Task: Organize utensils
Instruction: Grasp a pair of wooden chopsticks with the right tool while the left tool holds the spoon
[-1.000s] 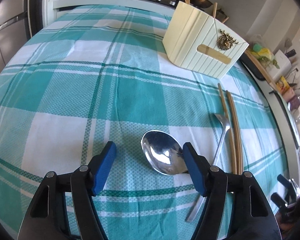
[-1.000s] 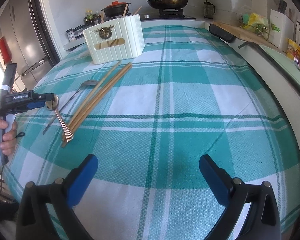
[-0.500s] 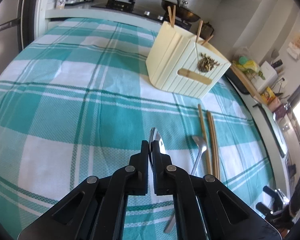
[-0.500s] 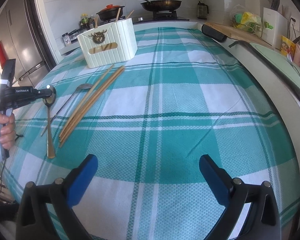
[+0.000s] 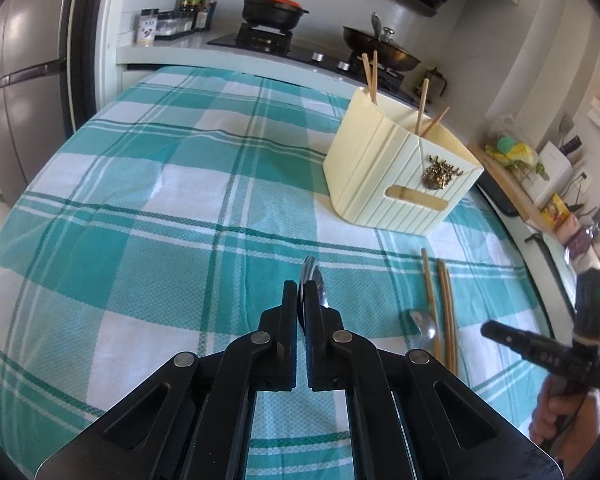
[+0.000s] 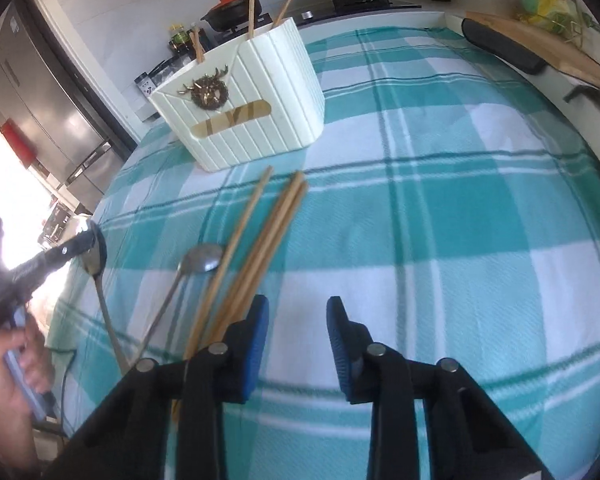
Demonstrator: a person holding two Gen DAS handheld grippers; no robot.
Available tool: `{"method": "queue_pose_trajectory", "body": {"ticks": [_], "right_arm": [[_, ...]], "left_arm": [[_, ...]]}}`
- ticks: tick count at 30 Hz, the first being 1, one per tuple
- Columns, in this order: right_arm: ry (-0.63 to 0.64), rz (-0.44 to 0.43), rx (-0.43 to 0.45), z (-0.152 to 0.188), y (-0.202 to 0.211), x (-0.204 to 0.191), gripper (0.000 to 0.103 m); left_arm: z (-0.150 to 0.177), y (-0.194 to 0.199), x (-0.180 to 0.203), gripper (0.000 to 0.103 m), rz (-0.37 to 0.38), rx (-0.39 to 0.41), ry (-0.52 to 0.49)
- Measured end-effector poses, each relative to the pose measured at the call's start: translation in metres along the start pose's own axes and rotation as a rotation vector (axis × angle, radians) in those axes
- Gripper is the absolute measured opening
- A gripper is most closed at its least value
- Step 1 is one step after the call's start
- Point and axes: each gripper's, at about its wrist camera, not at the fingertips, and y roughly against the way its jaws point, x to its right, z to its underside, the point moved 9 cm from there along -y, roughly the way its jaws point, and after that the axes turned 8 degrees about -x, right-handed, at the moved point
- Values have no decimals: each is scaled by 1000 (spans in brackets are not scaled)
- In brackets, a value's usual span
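Left gripper (image 5: 301,294) clamped flat on shiny metal spoon (image 5: 314,280), bowl edge-up. Right gripper (image 6: 298,322) closing, nothing between blue pads; wooden chopsticks (image 6: 260,252) at its 11 o'clock. Ribbed cream holder (image 6: 256,104) at 12 on checked cloth (image 6: 460,240).

Steel fridge (image 5: 20,92), gas stove (image 5: 268,38), white walls, bright daylight

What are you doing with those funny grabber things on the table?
A person is tidying utensils into the cream holder. The left tool has pinched a spoon by its bowl. The right tool is closing with nothing between its pads, just right of the chopsticks on the checked cloth. Another spoon lies beside them.
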Motion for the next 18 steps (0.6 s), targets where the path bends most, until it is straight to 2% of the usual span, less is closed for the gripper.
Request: {"method": "queue_pose_trajectory", "body": {"ticks": [4, 6, 10, 13, 15, 18], "right_arm": [[14, 34, -68, -19, -38, -13, 17], [54, 77, -62, -24, -41, -18, 16], [107, 104, -132, -20, -40, -21, 16], [98, 125, -178, -19, -39, -15, 15], [86, 119, -184, -24, -44, -14, 16], [122, 173, -187, -36, -51, -18, 14]], "left_arm": [[-1, 1, 0, 0, -4, 7, -4], [-1, 0, -1, 0, -8, 8, -8], [-1, -2, -3, 0, -2, 5, -6], [-1, -4, -1, 0, 4, 4, -7], [-2, -8, 1, 0, 9, 0, -8], [-4, -11, 3, 0, 13, -4, -6]]}}
